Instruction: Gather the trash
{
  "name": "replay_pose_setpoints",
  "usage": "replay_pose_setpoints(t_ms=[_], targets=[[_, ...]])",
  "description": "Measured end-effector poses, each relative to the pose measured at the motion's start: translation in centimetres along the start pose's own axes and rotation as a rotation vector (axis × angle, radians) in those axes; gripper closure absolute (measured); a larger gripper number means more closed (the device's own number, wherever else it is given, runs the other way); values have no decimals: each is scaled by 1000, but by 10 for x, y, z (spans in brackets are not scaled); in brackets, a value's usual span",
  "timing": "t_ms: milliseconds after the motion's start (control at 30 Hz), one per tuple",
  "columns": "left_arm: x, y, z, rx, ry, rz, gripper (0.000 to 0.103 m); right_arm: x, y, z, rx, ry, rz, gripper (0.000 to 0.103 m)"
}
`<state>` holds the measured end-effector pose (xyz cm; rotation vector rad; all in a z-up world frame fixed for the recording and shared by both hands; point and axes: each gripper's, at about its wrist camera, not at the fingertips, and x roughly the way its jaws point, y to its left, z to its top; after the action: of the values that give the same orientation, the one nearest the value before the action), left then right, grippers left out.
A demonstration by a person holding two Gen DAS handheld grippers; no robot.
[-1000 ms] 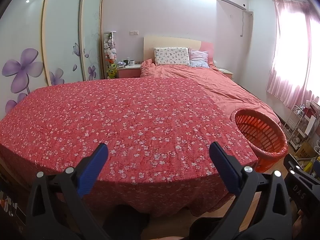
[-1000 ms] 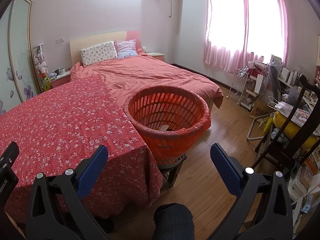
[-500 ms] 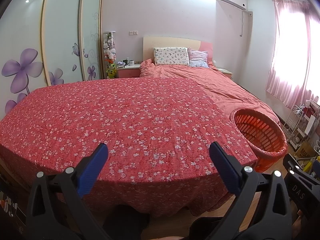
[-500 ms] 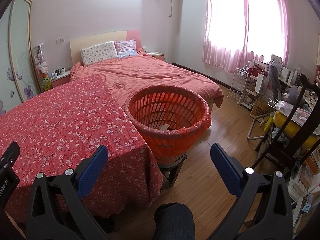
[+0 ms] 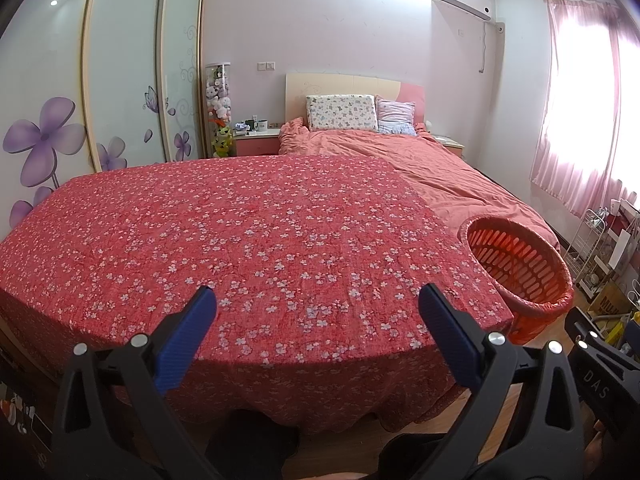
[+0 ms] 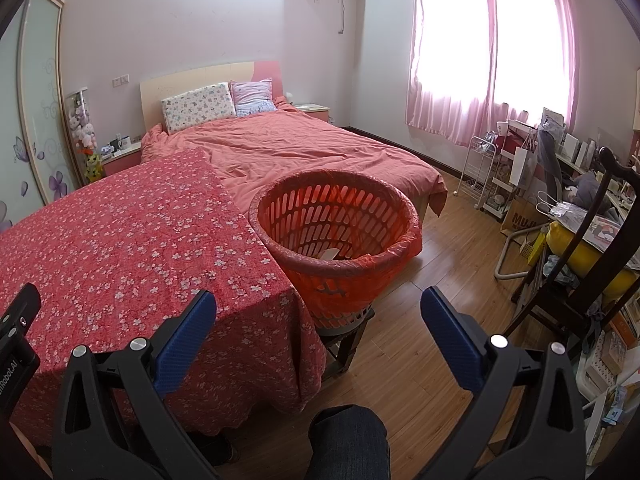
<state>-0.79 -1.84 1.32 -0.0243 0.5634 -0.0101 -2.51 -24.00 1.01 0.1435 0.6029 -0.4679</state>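
Note:
An orange slatted basket (image 6: 336,232) lined with a red bag stands on a small stool at the right corner of a table covered in a red floral cloth (image 6: 120,248). A white scrap (image 6: 330,255) lies inside it. The basket also shows in the left wrist view (image 5: 520,268) at the right. No trash shows on the cloth (image 5: 248,232). My left gripper (image 5: 316,308) is open and empty over the table's near edge. My right gripper (image 6: 318,312) is open and empty, just in front of the basket.
A bed with a pink duvet (image 6: 304,148) lies behind the table. A dark wooden chair (image 6: 592,264), a white wire rack (image 6: 480,176) and cluttered shelves stand at the right over wooden floor (image 6: 432,320). A wardrobe with purple flowers (image 5: 44,144) lines the left wall.

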Motion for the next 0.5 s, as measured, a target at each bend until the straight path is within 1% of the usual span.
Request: replay_pose_setpoints(t_ms=[500], targets=[[0, 0, 1, 0, 1, 0, 4, 0, -1, 0, 1, 0, 1, 2]])
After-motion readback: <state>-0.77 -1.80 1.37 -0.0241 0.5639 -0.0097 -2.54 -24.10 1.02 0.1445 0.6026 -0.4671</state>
